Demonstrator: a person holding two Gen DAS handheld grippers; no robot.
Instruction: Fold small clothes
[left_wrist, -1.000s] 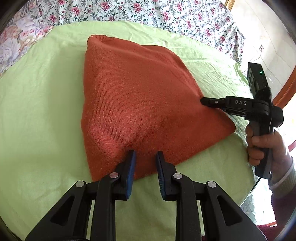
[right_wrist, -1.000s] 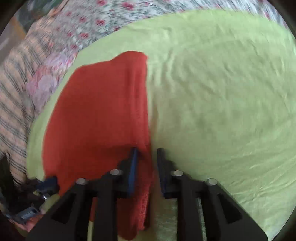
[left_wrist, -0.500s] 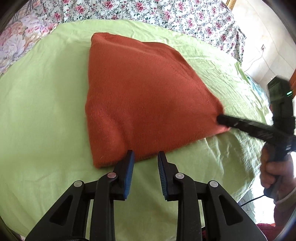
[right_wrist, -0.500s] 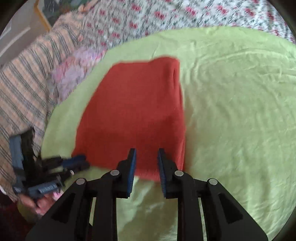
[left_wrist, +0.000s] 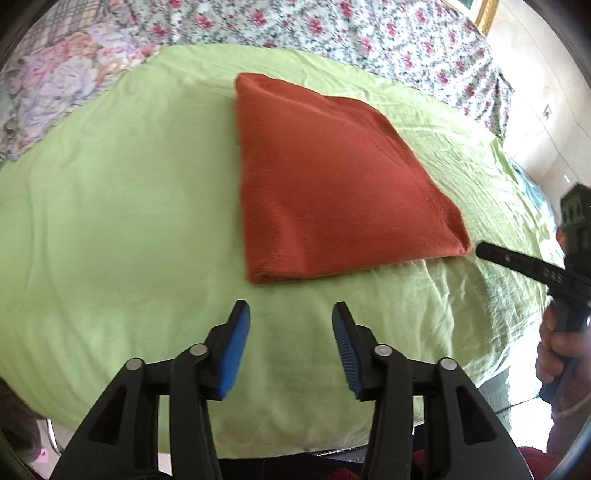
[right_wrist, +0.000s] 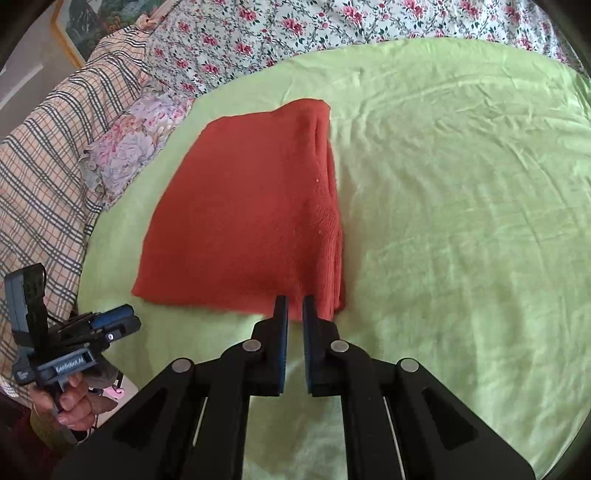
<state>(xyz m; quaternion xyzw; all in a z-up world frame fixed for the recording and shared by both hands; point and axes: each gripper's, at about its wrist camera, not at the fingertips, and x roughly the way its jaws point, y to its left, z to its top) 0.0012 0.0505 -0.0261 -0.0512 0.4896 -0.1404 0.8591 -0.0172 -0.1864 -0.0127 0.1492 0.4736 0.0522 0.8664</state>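
A folded rust-orange knitted garment (left_wrist: 332, 184) lies flat on a light green sheet (left_wrist: 110, 221); it also shows in the right wrist view (right_wrist: 251, 214). My left gripper (left_wrist: 291, 314) is open and empty, hovering short of the garment's near edge. My right gripper (right_wrist: 294, 301) has its jaws nearly closed with a narrow gap, empty, its tips at the garment's near corner. In the left wrist view the right gripper (left_wrist: 484, 249) points at the garment's right corner. In the right wrist view the left gripper (right_wrist: 122, 317) is held off the sheet's left edge.
A floral bedspread (right_wrist: 295, 26) lies beyond the green sheet (right_wrist: 461, 221). A plaid cloth (right_wrist: 44, 155) and a flowered pillow (right_wrist: 133, 136) lie at the left. The bed's edge drops off near the hands at both sides.
Both grippers have let go of the garment and pulled back from it. The left gripper has opened wide. The garment now lies flat and folded.
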